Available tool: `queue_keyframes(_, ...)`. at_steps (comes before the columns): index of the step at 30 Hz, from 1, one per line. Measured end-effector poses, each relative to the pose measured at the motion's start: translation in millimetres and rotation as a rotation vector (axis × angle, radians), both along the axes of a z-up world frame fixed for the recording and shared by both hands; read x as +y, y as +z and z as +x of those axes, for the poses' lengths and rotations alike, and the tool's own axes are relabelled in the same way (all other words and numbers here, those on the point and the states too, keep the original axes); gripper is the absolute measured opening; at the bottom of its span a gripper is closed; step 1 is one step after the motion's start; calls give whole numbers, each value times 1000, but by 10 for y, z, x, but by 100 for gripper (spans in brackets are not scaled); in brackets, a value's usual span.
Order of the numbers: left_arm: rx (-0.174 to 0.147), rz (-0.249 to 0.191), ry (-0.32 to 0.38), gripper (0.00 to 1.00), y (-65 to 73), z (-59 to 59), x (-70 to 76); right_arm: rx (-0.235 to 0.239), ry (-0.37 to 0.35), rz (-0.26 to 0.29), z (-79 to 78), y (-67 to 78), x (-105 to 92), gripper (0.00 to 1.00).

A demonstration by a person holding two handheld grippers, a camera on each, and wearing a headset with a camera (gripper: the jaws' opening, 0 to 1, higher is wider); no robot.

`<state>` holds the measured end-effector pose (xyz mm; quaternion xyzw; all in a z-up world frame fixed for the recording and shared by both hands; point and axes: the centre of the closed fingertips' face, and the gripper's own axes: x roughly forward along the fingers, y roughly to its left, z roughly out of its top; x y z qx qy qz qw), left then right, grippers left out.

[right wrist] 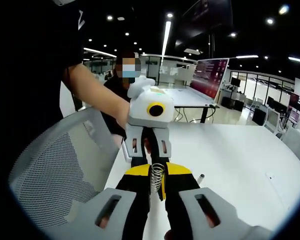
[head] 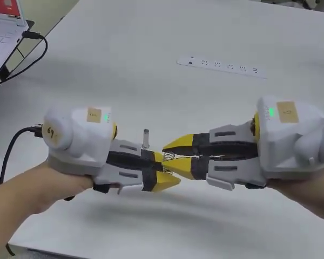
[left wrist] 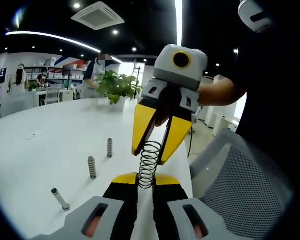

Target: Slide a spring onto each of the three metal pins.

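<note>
The white table (head: 151,43) spreads under everything; a grey mesh chair (left wrist: 250,190) sits at its edge, seen in both gripper views. Above the near edge of the table the person holds the two grippers nose to nose. The left gripper (left wrist: 146,179) has its jaws drawn close together, nipping the near end of the spring (left wrist: 149,164). The right gripper (right wrist: 157,170) comes in from the opposite side, its yellow jaws set against both flanks of the far end of the same coil, so the spring is pinched at both ends and hangs in the air between the tips, clear of the table. A white power strip (head: 221,66) lies well behind them. In the left gripper view three pins stand in a row on the table: the far pin (left wrist: 109,147) and the middle pin (left wrist: 92,167) each wear a coil; the bare pin (left wrist: 60,199) nearest the camera carries nothing. In the head view an upright pin (head: 146,138) rises just behind the meeting tips.
</note>
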<state>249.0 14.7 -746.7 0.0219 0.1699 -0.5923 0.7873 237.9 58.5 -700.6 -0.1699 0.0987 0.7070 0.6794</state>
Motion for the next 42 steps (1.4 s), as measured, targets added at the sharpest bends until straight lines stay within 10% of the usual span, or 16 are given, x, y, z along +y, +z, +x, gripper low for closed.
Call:
queue_keyframes(24, 6, -23, 12, 2, 78, 1, 10, 178, -97, 201, 59, 97, -51, 7)
queue_keyframes(33, 21, -35, 15, 2, 92, -2, -1, 53, -60, 166, 22, 135, -37, 7)
queue_keyframes(42, 30, -55, 28, 3, 137, 11, -5, 22, -43, 153, 32, 167, -31, 7)
